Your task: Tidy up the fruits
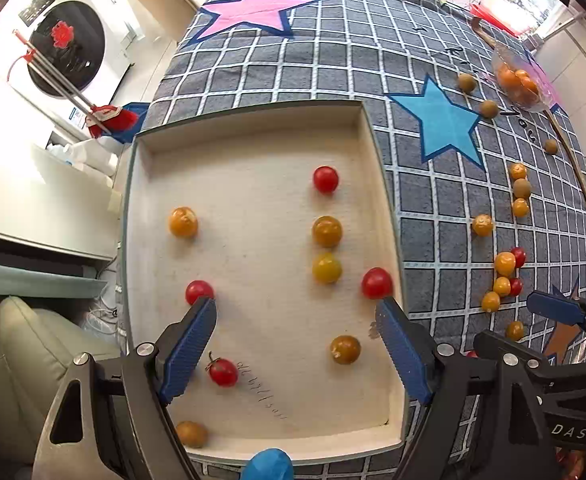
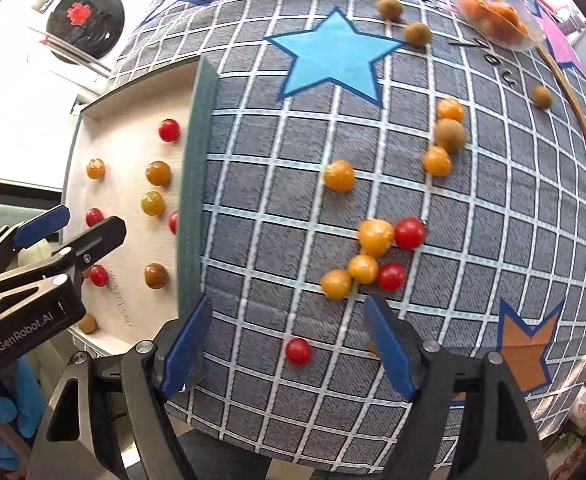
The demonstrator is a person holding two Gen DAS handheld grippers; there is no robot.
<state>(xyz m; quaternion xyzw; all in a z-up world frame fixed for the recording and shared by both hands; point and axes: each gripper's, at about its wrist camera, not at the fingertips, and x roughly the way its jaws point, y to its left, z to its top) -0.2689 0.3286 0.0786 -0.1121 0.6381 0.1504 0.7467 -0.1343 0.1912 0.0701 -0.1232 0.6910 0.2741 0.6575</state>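
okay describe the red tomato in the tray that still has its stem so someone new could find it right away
Start at the shallow beige tray on the checked cloth. Look by the faint handwriting near its close edge. The cherry tomato beside it is the only red one wearing a dried stem.

We are reading "GenRobot.AI" in pale letters on the black body of the left gripper (image 2: 41,226), seen from the right wrist view. We are reading "DAS" on the black body of the right gripper (image 1: 555,308) in the left wrist view. Handwriting is showing on the tray (image 1: 253,152) floor and dark lettering on the tablecloth (image 2: 433,320), both too unclear to read.
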